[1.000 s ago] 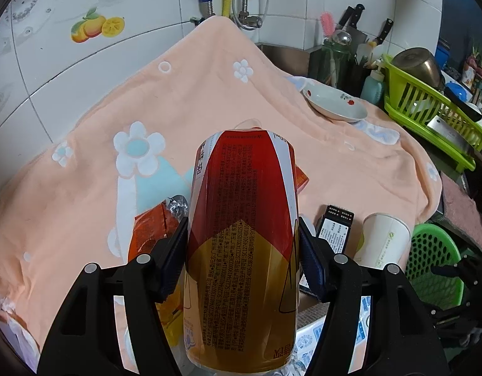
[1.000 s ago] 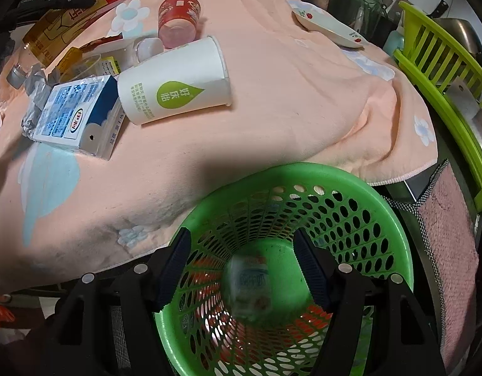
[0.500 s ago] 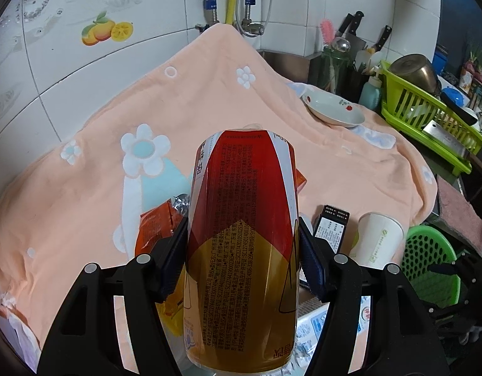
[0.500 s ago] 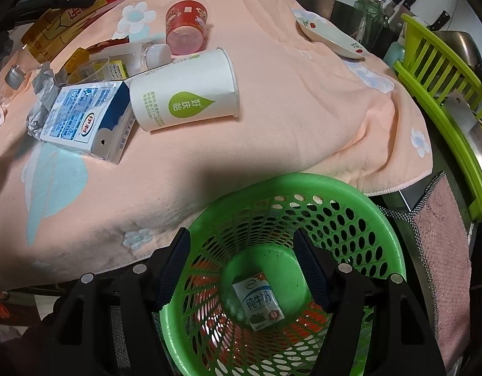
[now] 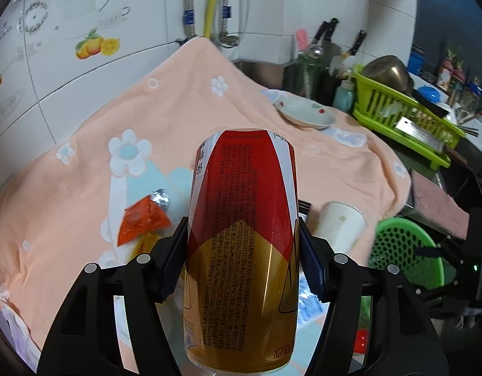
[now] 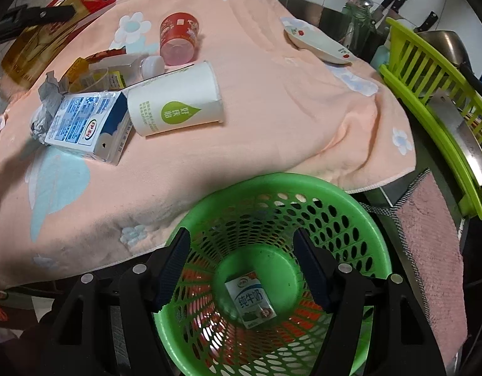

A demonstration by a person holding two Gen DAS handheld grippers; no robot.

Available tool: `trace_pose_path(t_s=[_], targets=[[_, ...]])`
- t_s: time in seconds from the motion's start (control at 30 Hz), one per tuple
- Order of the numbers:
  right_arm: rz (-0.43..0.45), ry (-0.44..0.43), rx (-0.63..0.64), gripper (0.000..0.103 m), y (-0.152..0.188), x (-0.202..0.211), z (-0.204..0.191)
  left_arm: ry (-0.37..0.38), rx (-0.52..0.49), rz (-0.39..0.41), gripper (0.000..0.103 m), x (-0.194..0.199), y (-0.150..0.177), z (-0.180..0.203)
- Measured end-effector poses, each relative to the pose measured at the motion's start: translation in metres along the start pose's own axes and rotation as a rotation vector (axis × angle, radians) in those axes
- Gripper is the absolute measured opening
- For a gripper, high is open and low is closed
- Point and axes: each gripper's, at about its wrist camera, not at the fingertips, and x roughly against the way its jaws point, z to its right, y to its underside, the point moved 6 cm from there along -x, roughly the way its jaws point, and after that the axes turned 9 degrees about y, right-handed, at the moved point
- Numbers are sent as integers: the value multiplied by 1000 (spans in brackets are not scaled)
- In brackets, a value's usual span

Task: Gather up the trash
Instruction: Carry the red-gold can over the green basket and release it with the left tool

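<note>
Red and gold metal fills your left view: the can [image 5: 241,250] sits clamped between the fingers [image 5: 173,263] of your left gripper [image 5: 242,263], both pads pressed on its sides, lifted above the peach towel [image 5: 68,194] that covers the table. In your right view the same can shows at the far left, held up over the towel.

Your right gripper [image 6: 242,269] hangs over the green basket [image 6: 360,219], its fingers [image 6: 175,266] spread with nothing between them. The basket stands at the near edge of the table, below the towel's hem, and a small milk carton [image 6: 251,302] lies on its bottom.

Farther in on the towel, left of centre, a blue and white carton [image 6: 84,125] lies flat, and a white paper cup [image 6: 178,100] lies on its side, touching it on the right. Crumpled foil [image 6: 48,94] sits at the carton's far left end. Just behind them lie a clear bottle with a white cap [image 6: 137,67] and an orange wrapper [image 6: 109,53], then a red cup [image 6: 179,37] tipped on its side.

Far right, a white dish [image 6: 319,42] rests on the towel's edge, with a lime green dish rack [image 6: 428,94] beyond it.
</note>
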Motion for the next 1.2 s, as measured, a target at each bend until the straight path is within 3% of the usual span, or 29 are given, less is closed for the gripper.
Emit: trace_pose_path(t_s=[0.37,0.77,1.2], targets=[[27,56,-64,66,16,19,42,140,-75,-24,64,-7,29,86],[37,129,-145,66,52,34,98,319,-83,-174,64,-83,82,191],[42,127,-228,66,75,33,131,360,-87,-288,65,-155,113,254]])
